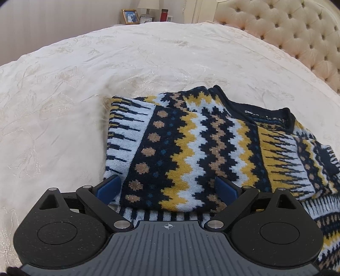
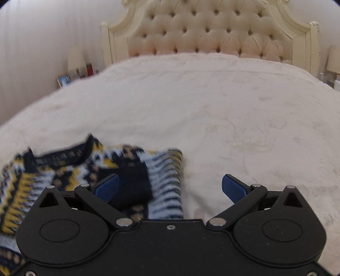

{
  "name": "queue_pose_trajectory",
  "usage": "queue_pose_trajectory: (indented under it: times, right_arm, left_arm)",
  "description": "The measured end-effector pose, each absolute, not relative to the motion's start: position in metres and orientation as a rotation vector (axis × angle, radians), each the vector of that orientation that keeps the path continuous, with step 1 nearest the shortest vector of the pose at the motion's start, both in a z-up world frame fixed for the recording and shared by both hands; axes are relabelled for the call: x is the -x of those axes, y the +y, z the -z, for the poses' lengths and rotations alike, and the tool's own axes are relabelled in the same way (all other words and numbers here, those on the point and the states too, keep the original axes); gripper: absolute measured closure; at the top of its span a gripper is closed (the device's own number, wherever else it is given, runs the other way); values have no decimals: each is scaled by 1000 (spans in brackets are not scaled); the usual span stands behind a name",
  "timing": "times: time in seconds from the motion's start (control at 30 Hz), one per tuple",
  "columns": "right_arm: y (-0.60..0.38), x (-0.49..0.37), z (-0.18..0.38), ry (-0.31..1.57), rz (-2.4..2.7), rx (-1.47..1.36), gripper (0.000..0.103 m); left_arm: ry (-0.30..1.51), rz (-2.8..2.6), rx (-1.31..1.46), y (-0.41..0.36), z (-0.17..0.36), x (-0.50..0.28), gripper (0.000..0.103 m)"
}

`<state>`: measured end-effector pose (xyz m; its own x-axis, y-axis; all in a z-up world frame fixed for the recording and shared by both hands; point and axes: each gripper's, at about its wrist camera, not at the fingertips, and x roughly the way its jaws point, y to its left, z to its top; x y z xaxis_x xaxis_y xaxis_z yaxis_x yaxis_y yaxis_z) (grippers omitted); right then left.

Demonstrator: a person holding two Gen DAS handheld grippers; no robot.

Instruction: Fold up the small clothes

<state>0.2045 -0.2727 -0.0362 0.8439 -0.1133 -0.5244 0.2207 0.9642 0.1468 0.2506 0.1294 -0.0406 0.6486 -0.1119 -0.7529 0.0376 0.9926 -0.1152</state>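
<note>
A small knitted sweater (image 1: 191, 148) in navy, mustard, white and tan zigzags lies on the cream bedspread (image 1: 85, 85), one sleeve folded over its body. My left gripper (image 1: 167, 186) stands open just above that folded sleeve, its blue pads (image 1: 110, 186) wide apart and pressing on nothing. In the right wrist view the same sweater (image 2: 63, 174) is at the lower left, blurred, with its dark collar facing away. My right gripper (image 2: 170, 189) is open too; its left pad (image 2: 107, 187) hangs over the sweater's right sleeve end, its right pad over bare bedspread (image 2: 233, 118).
A tufted cream headboard (image 2: 208, 34) closes the far end of the bed. A nightstand at the bed's left side holds a framed photo (image 1: 129, 16), a lamp, a small clock and a red bottle (image 1: 164, 14). Another lamp (image 2: 333, 59) stands at the right.
</note>
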Motion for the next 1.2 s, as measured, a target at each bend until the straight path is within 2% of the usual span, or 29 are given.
queue_pose_trajectory:
  times: [0.17, 0.3, 0.47, 0.53, 0.67, 0.7, 0.73, 1.0, 1.07, 1.13, 1.2]
  right_arm:
    - [-272, -209, 43, 540, -14, -341, 1]
    - [-268, -213, 50, 560, -66, -336, 2]
    - [-276, -212, 58, 595, -93, -421, 28]
    - [-280, -213, 60, 605, -66, -431, 45]
    - [-293, -211, 64, 590, -59, -511, 62]
    - [-295, -210, 64, 577, -61, -520, 78]
    - [-295, -208, 62, 570, -60, -525, 86]
    - [-272, -186, 24, 508, -28, -358, 88]
    - [-271, -186, 27, 568, -7, -336, 88]
    - [-272, -191, 40, 645, 24, -320, 80]
    - [-277, -196, 53, 712, 33, -345, 80]
  left_arm:
    - [861, 85, 94, 129, 40, -251, 7]
    - [862, 85, 101, 130, 39, -251, 7]
    - [863, 84, 106, 130, 39, -251, 7]
    - [862, 84, 107, 130, 39, -251, 7]
    - [862, 84, 107, 130, 38, -251, 7]
    - [862, 84, 107, 130, 38, -251, 7]
    - [862, 85, 106, 130, 38, -251, 7]
    - [828, 90, 124, 131, 26, -248, 7]
    - [819, 87, 112, 130, 25, -248, 7]
    - [832, 81, 104, 130, 28, -250, 7]
    - [845, 81, 87, 128, 33, -252, 7]
